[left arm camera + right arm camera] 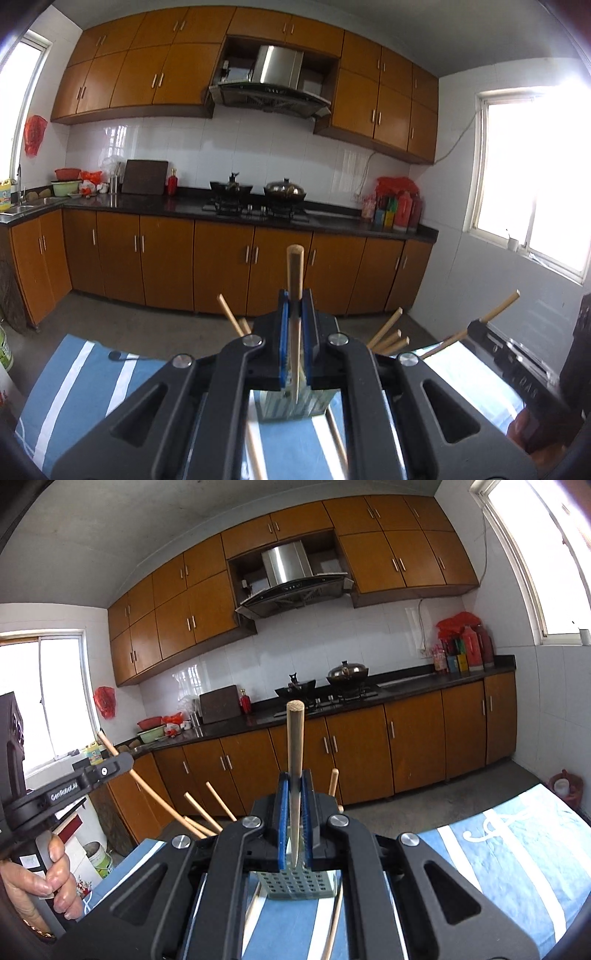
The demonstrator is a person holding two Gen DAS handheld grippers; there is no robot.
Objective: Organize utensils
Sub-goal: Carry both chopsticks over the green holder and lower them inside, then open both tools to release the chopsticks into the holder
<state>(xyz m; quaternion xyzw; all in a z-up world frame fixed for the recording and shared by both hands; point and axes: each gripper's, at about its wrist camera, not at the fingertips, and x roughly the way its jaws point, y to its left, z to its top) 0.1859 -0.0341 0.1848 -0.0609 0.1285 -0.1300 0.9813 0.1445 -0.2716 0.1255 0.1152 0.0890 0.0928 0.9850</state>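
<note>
Left gripper (pixel 295 306): black frame with blue pads, closed on a round, pale wooden chopstick (pixel 294 280) that stands upright between the pads, blunt end up, tapered tip pointing down toward the holder.
Right gripper (pixel 294 786): same build, likewise clamped on a second chopstick (pixel 294 746), upright, thick end on top, thin tip just above the holder.
Utensil holder (pixel 295 886): grey-green plastic box, perforated wall of small square holes, standing on the tabletop directly below both grippers.
Other chopsticks (pixel 197 806): several wooden sticks lean outward from the holder at slanted angles, fanned to the left and right.
Loose chopsticks (pixel 334 923): more lie flat on the cloth beside the holder.
Tablecloth (pixel 517 867): blue fabric with white stripes, covering the tabletop.
Hand (pixel 48 882): wraps the handle of the left gripper, seen at the left edge of the right wrist view.
Open room: cloth lies bare to the right of the holder; grey floor beyond the tabletop edge.
</note>
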